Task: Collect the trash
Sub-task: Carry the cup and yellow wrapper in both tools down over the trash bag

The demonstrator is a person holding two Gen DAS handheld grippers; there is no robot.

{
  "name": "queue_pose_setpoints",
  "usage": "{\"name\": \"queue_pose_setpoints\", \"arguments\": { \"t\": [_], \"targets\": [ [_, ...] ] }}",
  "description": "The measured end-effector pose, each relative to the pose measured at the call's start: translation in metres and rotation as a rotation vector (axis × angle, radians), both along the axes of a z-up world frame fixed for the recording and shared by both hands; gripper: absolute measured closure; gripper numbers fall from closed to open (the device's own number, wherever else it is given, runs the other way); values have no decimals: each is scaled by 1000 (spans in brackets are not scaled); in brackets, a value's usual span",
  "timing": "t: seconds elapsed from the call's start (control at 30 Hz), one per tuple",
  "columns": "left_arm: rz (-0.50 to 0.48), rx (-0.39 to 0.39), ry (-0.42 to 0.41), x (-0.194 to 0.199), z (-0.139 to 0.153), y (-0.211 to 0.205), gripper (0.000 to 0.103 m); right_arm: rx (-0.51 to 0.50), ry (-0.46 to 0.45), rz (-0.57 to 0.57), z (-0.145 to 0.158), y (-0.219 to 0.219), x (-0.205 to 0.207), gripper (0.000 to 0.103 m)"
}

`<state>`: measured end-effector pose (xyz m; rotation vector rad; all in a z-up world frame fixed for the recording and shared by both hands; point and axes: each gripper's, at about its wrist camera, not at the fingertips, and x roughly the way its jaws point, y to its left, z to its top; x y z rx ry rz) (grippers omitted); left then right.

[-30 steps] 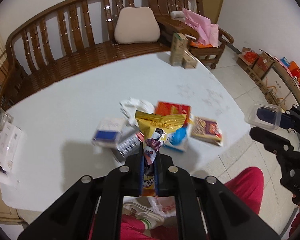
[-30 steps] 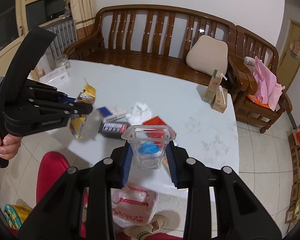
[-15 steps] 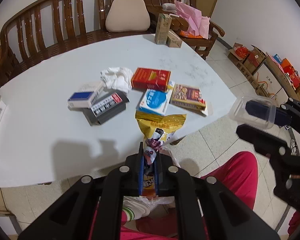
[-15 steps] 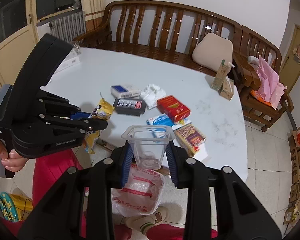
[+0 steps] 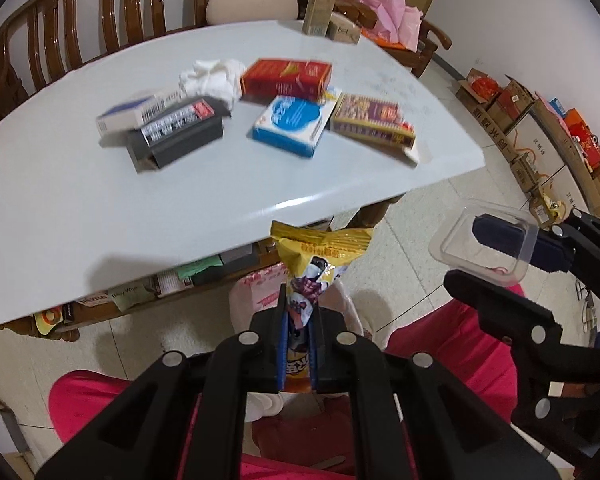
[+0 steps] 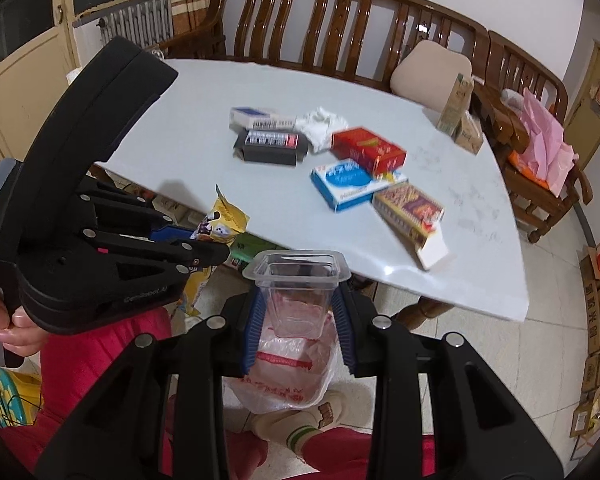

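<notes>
From the left wrist view, the left gripper (image 5: pixel 299 344) is clenched on a yellow snack bag (image 5: pixel 320 256), whose crumpled upper end sticks out past the fingertips, off the near edge of the white table (image 5: pixel 60 216) and above the floor. Right under it sits a thin plastic bag with red print (image 5: pixel 260 292), between the person's red trouser legs (image 5: pixel 456 344). At the right edge, the right gripper (image 5: pixel 500 256) grasps a clear plastic cup (image 5: pixel 484 244) (seen side-on, its mouth turned left). On the table lie a blue-and-white box (image 5: pixel 292 124), a red box (image 5: pixel 288 78) farther off, a purple-and-gold box (image 5: pixel 374 120) to the right, a dark grey box (image 5: pixel 176 132) to the left with another blue-and-white pack (image 5: pixel 132 114) touching it, and a crumpled white tissue (image 5: pixel 212 76). Two cartons (image 5: pixel 328 12) stand at the far edge.

From the right wrist view, the right gripper (image 6: pixel 300 320) squeezes the clear plastic cup (image 6: pixel 296 284) upright between its blue pads, directly above the plastic bag (image 6: pixel 284 372) on the floor. The left gripper (image 6: pixel 216 252), held by a hand (image 6: pixel 12 320) at the left, pinches the snack bag (image 6: pixel 220 224) just beside the table's near edge. The same boxes and tissue (image 6: pixel 320 124) lie mid-table; a wooden bench (image 6: pixel 340 28) runs behind it.
</notes>
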<state>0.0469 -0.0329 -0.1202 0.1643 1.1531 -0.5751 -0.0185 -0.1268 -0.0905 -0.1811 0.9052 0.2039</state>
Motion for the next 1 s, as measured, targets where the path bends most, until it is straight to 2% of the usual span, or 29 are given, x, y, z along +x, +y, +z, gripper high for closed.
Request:
{"name": "queue_pose_setpoints", "arguments": {
  "t": [0.63,0.83,1.0],
  "targets": [
    [26,19,170,0,-98,-6,95,31,122,-71,-99,-8,0,71],
    [48,30,233,4,-133,-7,95,75,182,-124,-135,-17,8,71],
    [73,34,285,11,-161,-10,95,70,220,-158,-166,-21,14,71]
  ]
}}
